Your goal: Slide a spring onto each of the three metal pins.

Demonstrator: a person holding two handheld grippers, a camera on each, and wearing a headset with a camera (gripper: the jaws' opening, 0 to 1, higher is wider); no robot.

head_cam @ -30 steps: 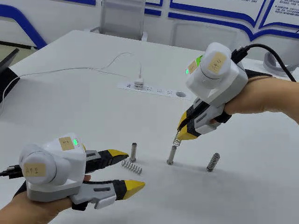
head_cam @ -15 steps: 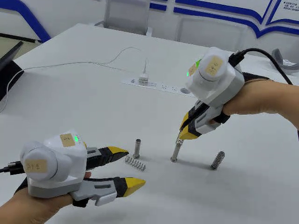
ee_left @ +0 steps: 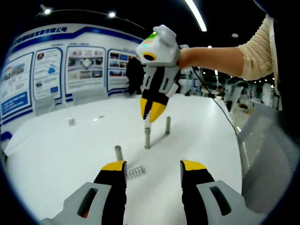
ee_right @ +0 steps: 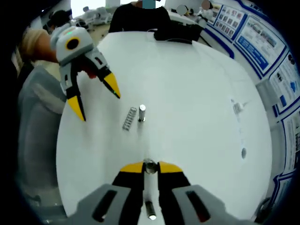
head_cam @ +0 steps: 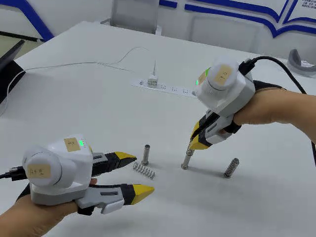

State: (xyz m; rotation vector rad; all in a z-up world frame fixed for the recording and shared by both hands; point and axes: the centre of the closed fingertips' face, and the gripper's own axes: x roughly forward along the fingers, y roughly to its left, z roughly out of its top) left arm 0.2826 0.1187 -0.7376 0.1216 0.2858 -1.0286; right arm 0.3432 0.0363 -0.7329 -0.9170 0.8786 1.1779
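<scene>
Above the middle pin (head_cam: 185,160), the right gripper (head_cam: 196,143) pinches a spring (head_cam: 189,147), threading it on; next it likely needs lowering straight and letting go. At 8 o'clock, the left gripper (head_cam: 133,173) is spread, empty.

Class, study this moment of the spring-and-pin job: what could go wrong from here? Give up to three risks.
1. The right gripper pinches a spring at the tip of the middle pin; misaligned, it could snag or pop free.
2. A sideways push might topple that pin, which seems to stand loose.
3. The open left gripper is near the loose spring by the left pin; a nudge could roll it away.
</scene>
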